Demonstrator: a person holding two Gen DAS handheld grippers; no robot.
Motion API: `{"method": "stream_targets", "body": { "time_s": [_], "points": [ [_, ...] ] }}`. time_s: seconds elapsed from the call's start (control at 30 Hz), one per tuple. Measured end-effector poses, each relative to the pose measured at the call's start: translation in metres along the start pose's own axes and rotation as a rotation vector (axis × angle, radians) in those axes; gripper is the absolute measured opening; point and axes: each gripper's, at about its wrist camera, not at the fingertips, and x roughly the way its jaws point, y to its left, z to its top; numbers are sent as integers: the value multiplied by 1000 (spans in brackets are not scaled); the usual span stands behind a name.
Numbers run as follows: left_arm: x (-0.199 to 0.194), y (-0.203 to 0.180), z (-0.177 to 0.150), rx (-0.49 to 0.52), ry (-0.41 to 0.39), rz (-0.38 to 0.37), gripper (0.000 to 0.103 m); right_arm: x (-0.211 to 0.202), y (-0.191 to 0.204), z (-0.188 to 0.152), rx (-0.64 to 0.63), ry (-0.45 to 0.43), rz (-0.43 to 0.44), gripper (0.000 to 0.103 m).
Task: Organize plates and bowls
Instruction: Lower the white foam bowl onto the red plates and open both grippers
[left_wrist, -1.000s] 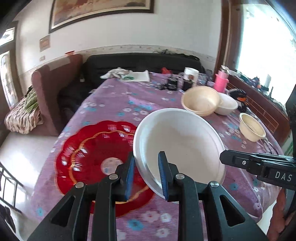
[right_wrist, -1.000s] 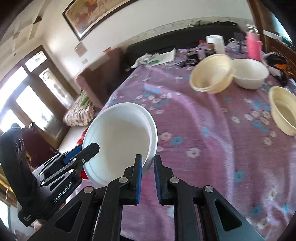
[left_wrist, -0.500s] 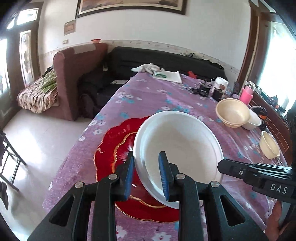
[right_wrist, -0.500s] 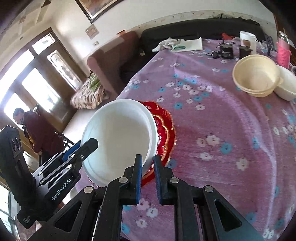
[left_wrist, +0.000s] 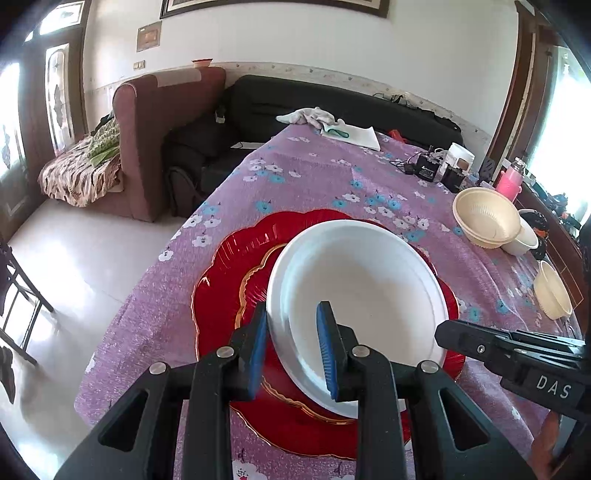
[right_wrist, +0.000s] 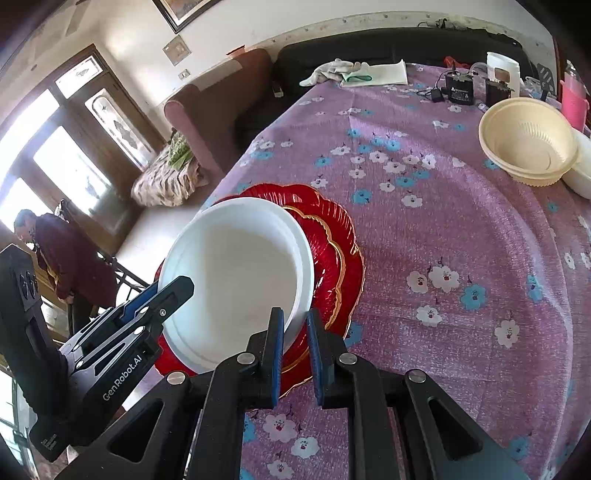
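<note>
Both tongs grip one white plate (left_wrist: 364, 291) by its rim: left tongs (left_wrist: 291, 347) partly open, right tongs (right_wrist: 295, 354) narrower. It hangs over, perhaps touching, the red plate (left_wrist: 225, 280) on the table (right_wrist: 461, 229).

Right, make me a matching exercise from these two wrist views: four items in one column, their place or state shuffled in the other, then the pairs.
Items
1. white plate
2. red plate
3. large cream bowl
4. pink bottle

Places or states
A. flat on the purple cloth, partly covered
B. upright at the table's far right edge
C. rim between the fingers of both the left gripper and the right gripper
D. beside a white bowl, near the far end

Pairs: 1-C, 2-A, 3-D, 4-B
</note>
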Motion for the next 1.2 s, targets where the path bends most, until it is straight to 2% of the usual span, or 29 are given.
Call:
{"method": "stream_targets", "body": {
  "time_s": [0.23,0.53,0.77,1.2],
  "points": [
    [1,1,-1,-3,3,1,27,1,-1,1,-1,-13,-2,15],
    [-6,4,-1,-15,-15,16,53,-3,-5,-1,4,-30,4,18],
    [-17,6,1,-23,-43,25,66,-23,-12,-4,21,-79,13,25],
    [-44,-7,4,-1,-122,38,73,-53,-40,-13,91,-138,17,33]
  ]
}}
